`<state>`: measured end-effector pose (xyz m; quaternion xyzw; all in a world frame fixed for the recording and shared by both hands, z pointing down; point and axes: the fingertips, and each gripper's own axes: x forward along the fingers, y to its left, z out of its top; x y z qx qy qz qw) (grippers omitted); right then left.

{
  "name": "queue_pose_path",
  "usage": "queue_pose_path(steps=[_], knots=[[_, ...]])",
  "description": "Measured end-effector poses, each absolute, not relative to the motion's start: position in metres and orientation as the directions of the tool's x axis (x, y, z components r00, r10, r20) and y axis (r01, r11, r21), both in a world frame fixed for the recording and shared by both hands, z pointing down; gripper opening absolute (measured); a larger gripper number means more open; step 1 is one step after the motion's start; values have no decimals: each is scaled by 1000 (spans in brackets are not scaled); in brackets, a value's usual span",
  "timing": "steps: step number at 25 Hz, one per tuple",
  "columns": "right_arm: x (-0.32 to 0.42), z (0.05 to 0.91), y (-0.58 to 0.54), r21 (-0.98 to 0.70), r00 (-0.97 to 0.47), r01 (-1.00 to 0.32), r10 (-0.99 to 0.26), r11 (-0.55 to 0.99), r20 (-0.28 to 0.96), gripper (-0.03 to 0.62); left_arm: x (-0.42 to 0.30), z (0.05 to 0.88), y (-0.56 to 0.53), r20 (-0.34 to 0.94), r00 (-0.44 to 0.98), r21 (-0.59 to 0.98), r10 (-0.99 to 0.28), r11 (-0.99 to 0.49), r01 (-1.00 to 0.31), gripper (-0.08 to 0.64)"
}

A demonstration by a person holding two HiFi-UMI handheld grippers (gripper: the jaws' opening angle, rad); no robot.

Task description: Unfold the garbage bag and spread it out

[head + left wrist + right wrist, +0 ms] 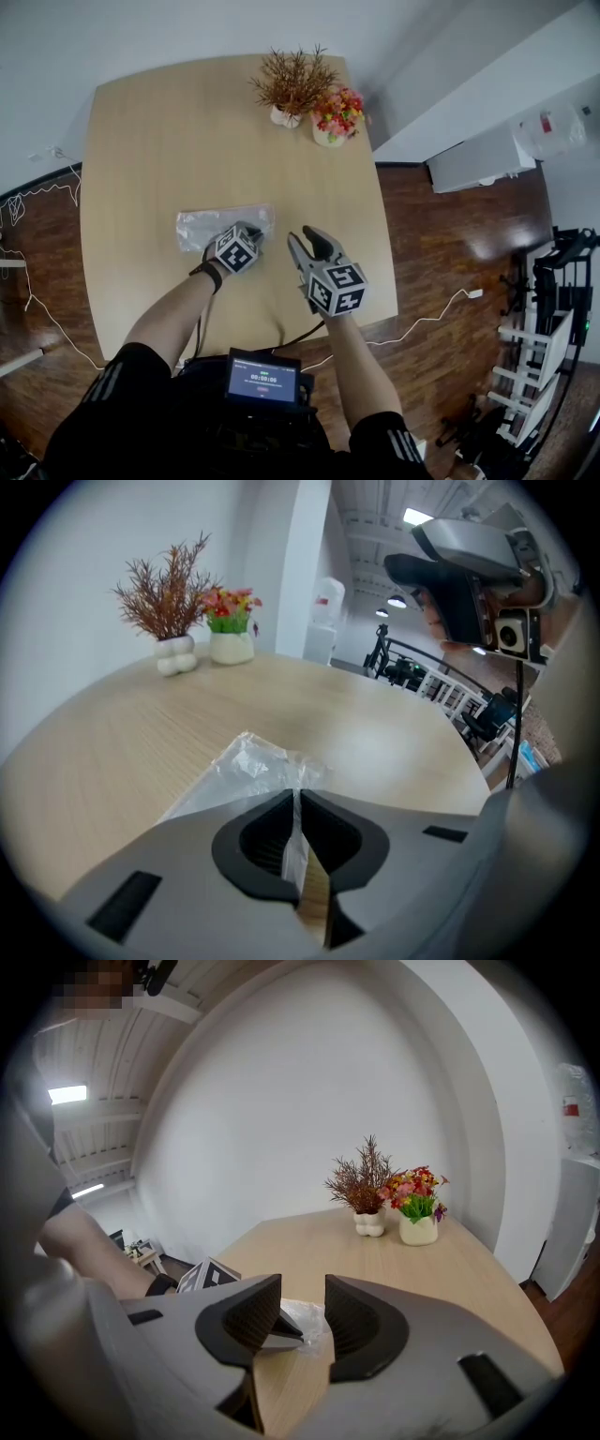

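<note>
A folded clear plastic garbage bag (214,225) lies flat on the wooden table (169,141), near the front middle. My left gripper (254,232) sits at the bag's near right corner. In the left gripper view its jaws (296,797) are shut on a thin fold of the bag's film (255,764), which runs up between the pads. My right gripper (307,240) hovers just right of the bag, open, with nothing between its fingers. In the right gripper view (302,1314) the bag's crinkled corner (309,1316) and the left gripper's tip (279,1332) show through the gap.
Two small pots stand at the table's far edge: a dried brown plant (293,87) and bright flowers (337,116). The table's right edge (386,253) is close to my right gripper. A white cable (427,323) lies on the wooden floor, with racks at the far right.
</note>
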<state>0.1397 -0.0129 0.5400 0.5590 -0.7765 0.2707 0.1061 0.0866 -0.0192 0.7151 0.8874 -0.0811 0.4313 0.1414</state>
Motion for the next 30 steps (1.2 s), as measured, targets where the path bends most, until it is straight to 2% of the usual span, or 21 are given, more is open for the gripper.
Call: queue_pose_path(steps=[12, 16, 21, 24, 27, 30], knots=[[124, 555, -21, -287, -377, -922, -775, 261, 508, 146, 79, 657, -25, 659, 751, 238, -47, -934, -268, 0], [119, 569, -27, -283, -379, -922, -755, 263, 535, 146, 72, 649, -24, 641, 767, 250, -34, -935, -250, 2], [115, 589, -34, -274, -375, -926, -724, 261, 579, 146, 60, 650, -39, 599, 795, 231, -97, -929, -288, 0], [112, 593, -37, -278, -376, -925, -720, 258, 583, 146, 57, 644, -37, 580, 810, 243, -85, -931, -271, 0], [104, 594, -43, -286, -393, -918, -714, 273, 579, 184, 53, 649, -36, 593, 801, 221, -76, -942, -253, 0], [95, 607, -45, -284, -406, -914, -683, 291, 608, 184, 52, 641, -31, 592, 803, 229, -66, -942, -246, 1]])
